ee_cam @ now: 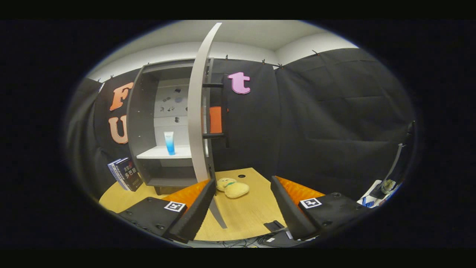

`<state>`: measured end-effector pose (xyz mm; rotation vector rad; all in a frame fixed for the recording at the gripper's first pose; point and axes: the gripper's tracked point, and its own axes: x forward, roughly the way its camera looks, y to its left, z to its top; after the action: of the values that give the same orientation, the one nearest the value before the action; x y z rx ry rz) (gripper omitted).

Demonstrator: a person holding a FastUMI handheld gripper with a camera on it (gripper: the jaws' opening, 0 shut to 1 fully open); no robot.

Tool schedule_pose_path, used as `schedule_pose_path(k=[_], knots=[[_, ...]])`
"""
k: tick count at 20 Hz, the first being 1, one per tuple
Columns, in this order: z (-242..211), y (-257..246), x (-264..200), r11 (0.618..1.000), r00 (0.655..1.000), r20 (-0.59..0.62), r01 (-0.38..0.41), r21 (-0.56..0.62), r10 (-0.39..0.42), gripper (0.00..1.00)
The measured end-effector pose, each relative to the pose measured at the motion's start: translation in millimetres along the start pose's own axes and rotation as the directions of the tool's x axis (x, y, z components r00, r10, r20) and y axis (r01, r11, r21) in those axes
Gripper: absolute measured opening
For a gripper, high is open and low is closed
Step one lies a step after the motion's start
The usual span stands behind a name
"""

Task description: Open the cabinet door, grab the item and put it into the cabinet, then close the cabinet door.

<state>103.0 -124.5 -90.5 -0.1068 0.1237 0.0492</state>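
two fingers of the gripper stand spread wide at the bottom of the frame, pinching nothing. cabinet sits left of centre on the wooden table, its door swung open edge-on. blue tube stands upright on the inner shelf. yellow plush toy lies on the table just ahead of the fingers. books lean beside the cabinet, lower left.
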Motion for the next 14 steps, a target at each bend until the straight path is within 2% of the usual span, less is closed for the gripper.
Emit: schedule_pose_path(k=[4, 14], knots=[[-4.0, 22.7, -4.5, 0.997, 0.998, -0.014, -0.063, 0.047, 0.064, 0.96], [-11.4, 107.6, -5.3, 0.987, 0.987, -0.028, -0.159, 0.019, 0.160, 0.96]])
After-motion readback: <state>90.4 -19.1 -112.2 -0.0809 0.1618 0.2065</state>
